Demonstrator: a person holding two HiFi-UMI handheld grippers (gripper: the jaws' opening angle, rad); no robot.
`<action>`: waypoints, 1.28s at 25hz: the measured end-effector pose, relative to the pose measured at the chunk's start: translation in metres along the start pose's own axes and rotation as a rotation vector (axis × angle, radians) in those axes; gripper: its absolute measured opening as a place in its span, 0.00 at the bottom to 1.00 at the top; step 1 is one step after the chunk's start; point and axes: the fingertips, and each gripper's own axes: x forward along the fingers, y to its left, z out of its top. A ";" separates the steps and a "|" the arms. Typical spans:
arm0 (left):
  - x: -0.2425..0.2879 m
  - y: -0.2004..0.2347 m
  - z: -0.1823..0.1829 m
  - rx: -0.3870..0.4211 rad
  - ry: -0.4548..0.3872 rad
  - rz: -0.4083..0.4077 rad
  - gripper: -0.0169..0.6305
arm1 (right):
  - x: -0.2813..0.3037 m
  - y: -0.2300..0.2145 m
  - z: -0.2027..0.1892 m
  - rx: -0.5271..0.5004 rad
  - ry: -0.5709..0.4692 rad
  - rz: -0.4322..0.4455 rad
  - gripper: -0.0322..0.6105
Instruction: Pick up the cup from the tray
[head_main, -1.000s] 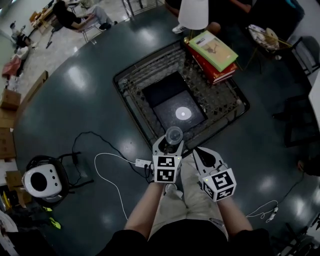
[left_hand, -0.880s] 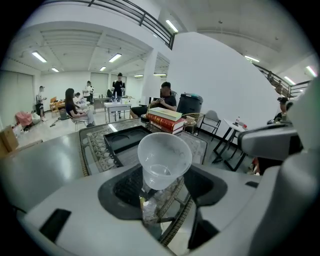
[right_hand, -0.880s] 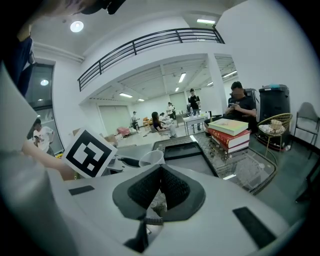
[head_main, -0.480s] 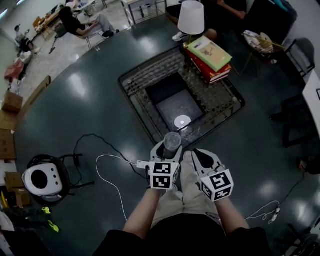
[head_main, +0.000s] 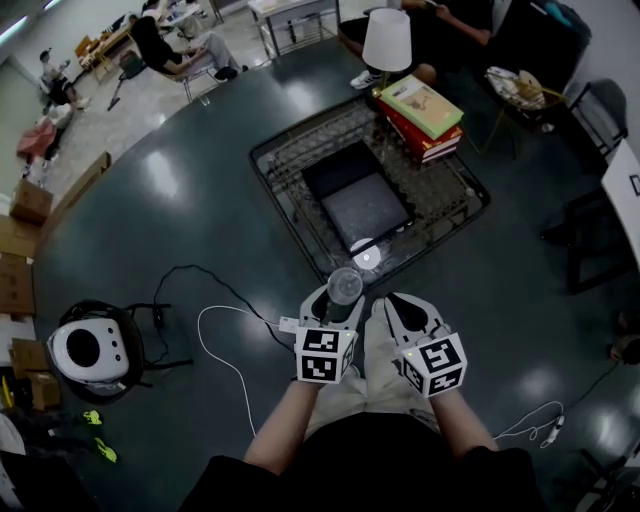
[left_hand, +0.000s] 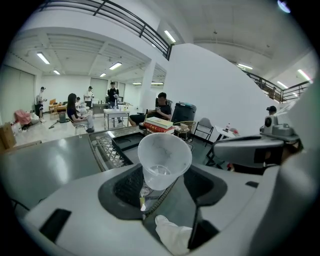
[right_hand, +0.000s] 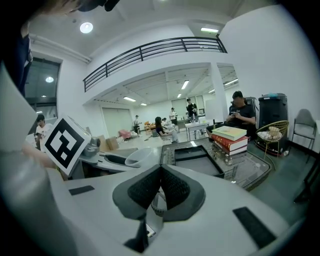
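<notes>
One clear plastic cup (left_hand: 164, 160), clamped in the left gripper (head_main: 338, 300), jaws wide apart with the dark pads pressing on the cup's lower, narrow end. In the left gripper view the cup's long axis is tilted: mouth leaning back toward the camera and up, base down between the pads. In the head view the mouth is seen as a near circle, so it is roughly upright. The cup is off the tray (head_main: 368, 212), held in the air just short of the near edge of the glass table (head_main: 455, 200), over the dark floor (head_main: 180, 200). The right gripper (head_main: 398, 308) is just beside the left one, jaws closed with pads meeting and nothing between them. Counts: one cup, two grippers. The black tray looks like two dark panels; cannot tell if it is one piece. One white round disc (head_main: 365, 256) on the glass near the table's near edge. One stack of books (head_main: 420, 115), green on top and red below, at the far corner, and one white lamp shade (head_main: 387, 40) beyond it. One white cable (head_main: 215, 350) on the floor.
</notes>
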 end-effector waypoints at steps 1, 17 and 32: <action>-0.005 -0.001 -0.002 -0.001 -0.003 -0.002 0.43 | -0.002 0.004 -0.001 -0.004 0.001 0.001 0.07; -0.062 -0.010 -0.010 -0.004 -0.063 -0.024 0.43 | -0.025 0.050 -0.012 -0.089 0.018 0.021 0.07; -0.075 -0.010 -0.010 0.029 -0.082 -0.016 0.43 | -0.028 0.065 -0.012 -0.114 0.009 0.024 0.07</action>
